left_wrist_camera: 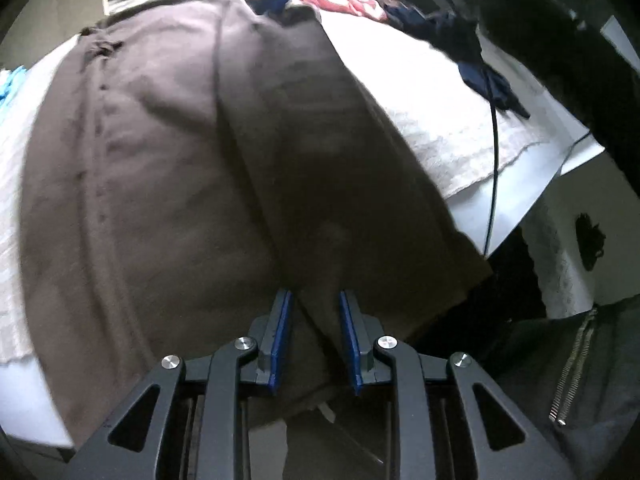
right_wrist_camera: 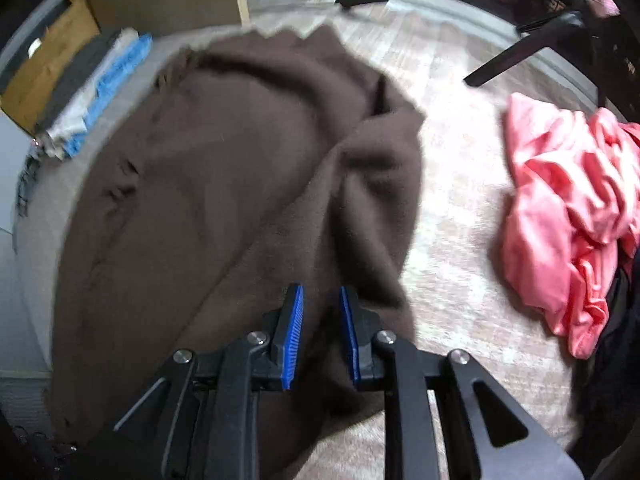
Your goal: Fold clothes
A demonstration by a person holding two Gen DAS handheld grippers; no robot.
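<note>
I'm holding the brown garment (left_wrist_camera: 168,152) with both: left gripper (left_wrist_camera: 315,300) and right gripper (right_wrist_camera: 321,300) each pinching a fold, pink clothes (right_wrist_camera: 568,208) lying nearby.

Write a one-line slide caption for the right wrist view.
Right gripper pinches a brown garment spread on the table, pink clothing heaped alongside.

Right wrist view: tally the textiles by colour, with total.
Brown: 1, the brown garment between the right gripper fingers
Pink: 1, the crumpled pink garment
Blue: 1, at the edge of the folded stack
Grey: 1, in the same stack
White: 1, in the same stack
Total: 5
Dark fabric at the right edge is too unclear to count.
</note>
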